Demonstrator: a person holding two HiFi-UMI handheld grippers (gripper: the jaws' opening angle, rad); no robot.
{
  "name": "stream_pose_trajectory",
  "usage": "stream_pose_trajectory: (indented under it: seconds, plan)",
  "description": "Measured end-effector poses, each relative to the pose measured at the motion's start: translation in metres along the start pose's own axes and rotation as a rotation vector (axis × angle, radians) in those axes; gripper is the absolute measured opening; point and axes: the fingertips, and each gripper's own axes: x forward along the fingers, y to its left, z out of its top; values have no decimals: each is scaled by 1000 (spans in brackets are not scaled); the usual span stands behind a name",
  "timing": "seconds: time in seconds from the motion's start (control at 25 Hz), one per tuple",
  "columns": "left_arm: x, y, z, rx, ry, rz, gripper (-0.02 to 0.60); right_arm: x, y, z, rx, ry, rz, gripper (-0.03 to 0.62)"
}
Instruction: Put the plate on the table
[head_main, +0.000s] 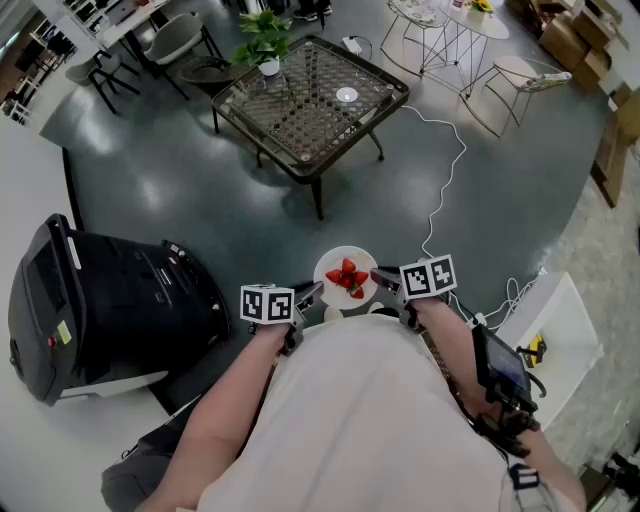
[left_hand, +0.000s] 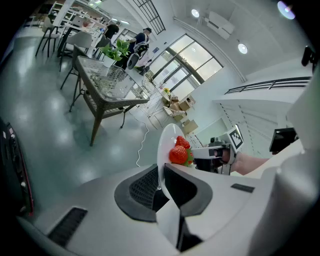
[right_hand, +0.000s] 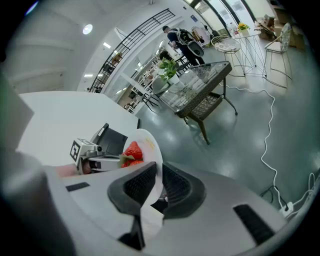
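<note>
A small white plate (head_main: 336, 268) with several strawberries (head_main: 348, 279) on it is held in the air above the grey floor. My left gripper (head_main: 312, 294) is shut on the plate's left rim and my right gripper (head_main: 383, 278) is shut on its right rim. In the left gripper view the plate (left_hand: 166, 145) stands edge-on between the jaws, with the strawberries (left_hand: 179, 154) beyond. In the right gripper view the plate (right_hand: 152, 150) also runs between the jaws, and the strawberries (right_hand: 132, 151) lie on it. The wicker table (head_main: 310, 95) with a glass top stands well ahead.
A potted plant (head_main: 264, 42) and a small round white object (head_main: 346, 96) sit on the table. A black case (head_main: 100, 305) lies at the left. A white cable (head_main: 443, 180) runs over the floor at the right. Wire chairs (head_main: 520, 85) and a white box (head_main: 560, 335) are further right.
</note>
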Motion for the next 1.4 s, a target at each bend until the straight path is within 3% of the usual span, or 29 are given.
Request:
stream_pose_trajectory:
  seconds: [0.68, 1.08, 1.4]
  plan:
    - [-16, 31, 7, -10, 32, -13, 28, 21, 20, 0, 59, -3, -12, 29]
    - [-7, 41, -1, -81, 115, -29, 28, 32, 6, -17, 254, 46, 29, 29]
    - [-12, 46, -4, -89, 130, -24, 28, 41, 7, -20, 263, 62, 24, 29]
